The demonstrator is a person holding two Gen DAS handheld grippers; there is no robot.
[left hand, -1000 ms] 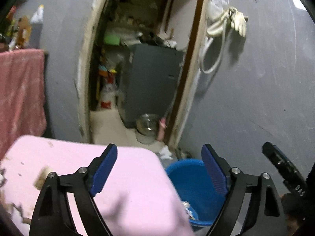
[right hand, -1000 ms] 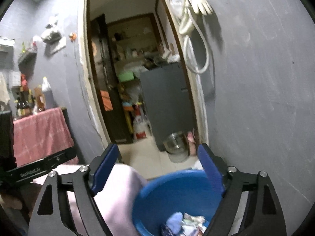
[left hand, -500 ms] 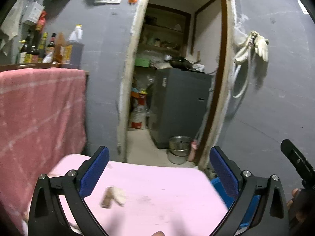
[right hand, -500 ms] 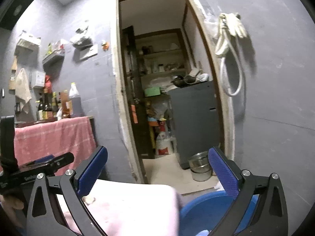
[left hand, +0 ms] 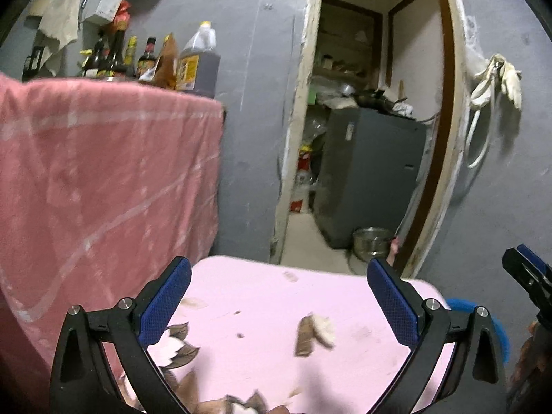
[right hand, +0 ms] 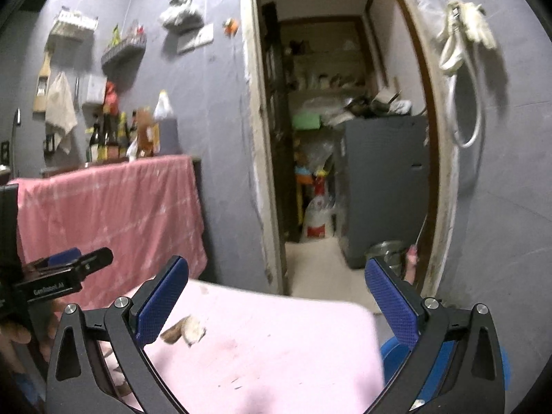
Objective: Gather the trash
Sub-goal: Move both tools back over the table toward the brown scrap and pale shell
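Brown-and-white peel scraps [left hand: 315, 333] litter the pink surface [left hand: 262, 296], blue plastic basin [right hand: 391, 353] at four o'clock; both grippers' jaws gape wide, empty, collecting unfinished.

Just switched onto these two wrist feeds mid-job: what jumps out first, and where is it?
The pale pink table top fills the lower middle of both views, strewn with brown and white trash scraps, thickest at its near left edge. Both the left gripper and the right gripper hang open and empty above it. A round blue plastic basin peeks out past the table's right edge, and an open doorway gapes behind.
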